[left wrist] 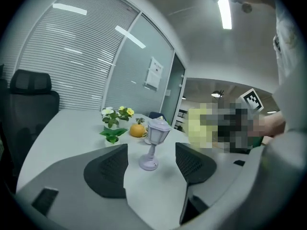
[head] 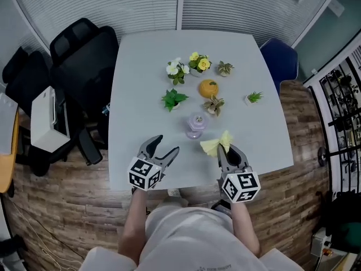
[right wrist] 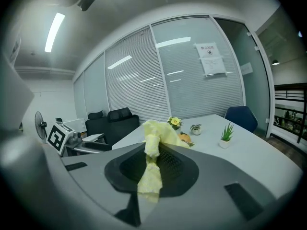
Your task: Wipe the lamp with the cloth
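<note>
Two grippers hover over the near edge of the table (head: 141, 83). The left gripper (head: 167, 144) has its jaws spread wide and holds nothing. In its own view the small lilac lamp (left wrist: 154, 147) stands upright on the table ahead, framed in the gap between the two jaws but touching neither. From the head view the lamp sits a little beyond and to the right of this gripper, roughly between the two grippers.

The right gripper (head: 224, 149) has its jaws closed on the pale yellow cloth (right wrist: 152, 162). A bunched fold sticks up past the jaw tips and a strip hangs down in front of them. In the head view the cloth fans out to the left of the gripper's tips, near the lamp but apart from it.

Beyond the lamp the pale grey table carries a loose cluster of small decorations: an orange pumpkin-like ornament (head: 208, 87), a leafy green plant (head: 173, 99), pots of white flowers (head: 177, 69) and yellow flowers (head: 198, 62), two small succulents (head: 225, 68) and a grassy plant (head: 254, 97) off to the right.

Black office chairs (head: 84, 55) stand at the table's left side, and a blue chair (head: 280, 58) at its far right corner. The floor (head: 67, 219) is wood-patterned, and glass walls with white blinds (head: 141, 4) close off the far side of the room.
</note>
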`<move>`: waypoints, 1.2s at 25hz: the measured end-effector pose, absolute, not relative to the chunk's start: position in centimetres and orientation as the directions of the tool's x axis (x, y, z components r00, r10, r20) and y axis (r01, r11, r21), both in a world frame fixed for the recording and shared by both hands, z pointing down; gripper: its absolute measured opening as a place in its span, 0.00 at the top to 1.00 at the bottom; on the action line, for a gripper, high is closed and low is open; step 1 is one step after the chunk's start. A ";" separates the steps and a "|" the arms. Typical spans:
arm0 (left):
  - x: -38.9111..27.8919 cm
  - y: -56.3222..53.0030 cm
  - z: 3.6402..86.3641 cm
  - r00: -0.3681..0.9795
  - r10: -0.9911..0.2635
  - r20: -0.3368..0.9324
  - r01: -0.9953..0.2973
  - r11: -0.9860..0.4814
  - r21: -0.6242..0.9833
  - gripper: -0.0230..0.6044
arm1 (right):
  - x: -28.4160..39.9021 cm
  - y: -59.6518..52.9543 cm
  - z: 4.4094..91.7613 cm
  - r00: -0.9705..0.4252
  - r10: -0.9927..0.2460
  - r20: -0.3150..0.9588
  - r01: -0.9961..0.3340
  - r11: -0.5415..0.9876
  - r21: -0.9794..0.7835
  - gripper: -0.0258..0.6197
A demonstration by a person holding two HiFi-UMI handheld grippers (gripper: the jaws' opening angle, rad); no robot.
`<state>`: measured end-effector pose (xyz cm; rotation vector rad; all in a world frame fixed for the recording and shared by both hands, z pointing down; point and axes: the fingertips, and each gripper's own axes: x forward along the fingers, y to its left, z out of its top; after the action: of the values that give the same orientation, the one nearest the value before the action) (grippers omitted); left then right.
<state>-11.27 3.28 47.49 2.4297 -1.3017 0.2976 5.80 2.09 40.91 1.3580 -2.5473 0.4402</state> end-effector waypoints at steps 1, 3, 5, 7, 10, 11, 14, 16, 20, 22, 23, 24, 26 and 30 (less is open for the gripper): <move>-11.1 2.8 47.9 0.574 -0.739 0.354 -0.819 -0.528 0.226 0.50 | 5.8 1.7 40.9 -0.542 -0.772 0.331 -0.839 0.523 -0.154 0.87; -10.7 2.1 48.9 0.616 -0.698 0.365 -0.786 -0.575 0.229 0.50 | 5.7 1.0 40.8 -0.536 -0.777 0.332 -0.842 0.518 -0.147 0.87; -10.3 1.3 49.8 0.654 -0.651 0.385 -0.751 -0.621 0.225 0.50 | 5.6 0.4 40.5 -0.534 -0.779 0.328 -0.844 0.516 -0.147 0.87; -10.0 0.7 50.5 0.683 -0.609 0.403 -0.719 -0.659 0.222 0.50 | 5.8 0.1 40.2 -0.532 -0.782 0.324 -0.845 0.512 -0.151 0.87; -9.6 -0.3 51.3 0.707 -0.564 0.426 -0.684 -0.698 0.212 0.50 | 6.1 -0.2 40.0 -0.536 -0.781 0.320 -0.843 0.513 -0.159 0.87; -9.5 -0.6 51.6 0.712 -0.552 0.433 -0.675 -0.709 0.206 0.50 | 6.2 -0.3 40.0 -0.538 -0.780 0.320 -0.842 0.514 -0.162 0.87; -9.0 -1.3 52.5 0.725 -0.510 0.463 -0.642 -0.744 0.186 0.50 | 6.4 -0.9 40.1 -0.545 -0.777 0.316 -0.838 0.516 -0.176 0.87; -8.5 -1.6 53.3 0.734 -0.477 0.484 -0.614 -0.770 0.174 0.50 | 6.2 -1.5 40.3 -0.556 -0.771 0.312 -0.831 0.522 -0.191 0.87; -7.6 -2.2 55.0 0.745 -0.406 0.529 -0.554 -0.819 0.152 0.50 | 5.3 -2.9 40.5 -0.591 -0.745 0.309 -0.806 0.555 -0.205 0.87; -7.4 -2.5 56.0 0.741 -0.374 0.557 -0.525 -0.840 0.136 0.50 | 4.9 -3.4 40.4 -0.615 -0.727 0.307 -0.788 0.579 -0.209 0.87; -7.4 -2.7 56.4 0.740 -0.361 0.568 -0.515 -0.847 0.132 0.50 | 4.7 -3.6 40.3 -0.626 -0.717 0.306 -0.779 0.591 -0.209 0.87; -7.3 -3.0 56.8 0.739 -0.352 0.575 -0.507 -0.852 0.130 0.50 | 4.6 -3.8 40.3 -0.637 -0.708 0.305 -0.770 0.603 -0.206 0.87; -7.2 -3.7 57.5 0.738 -0.337 0.585 -0.495 -0.859 0.129 0.50 | 4.4 -4.1 40.3 -0.655 -0.690 0.307 -0.753 0.626 -0.200 0.87; -6.2 -4.4 59.1 0.735 -0.288 0.614 -0.450 -0.884 0.123 0.50 | 4.4 -4.6 40.9 -0.678 -0.661 0.323 -0.731 0.653 -0.197 0.87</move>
<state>-6.22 -4.44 59.12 2.6736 -0.5808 0.8829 4.43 -4.63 40.89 1.1320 -2.6493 0.4609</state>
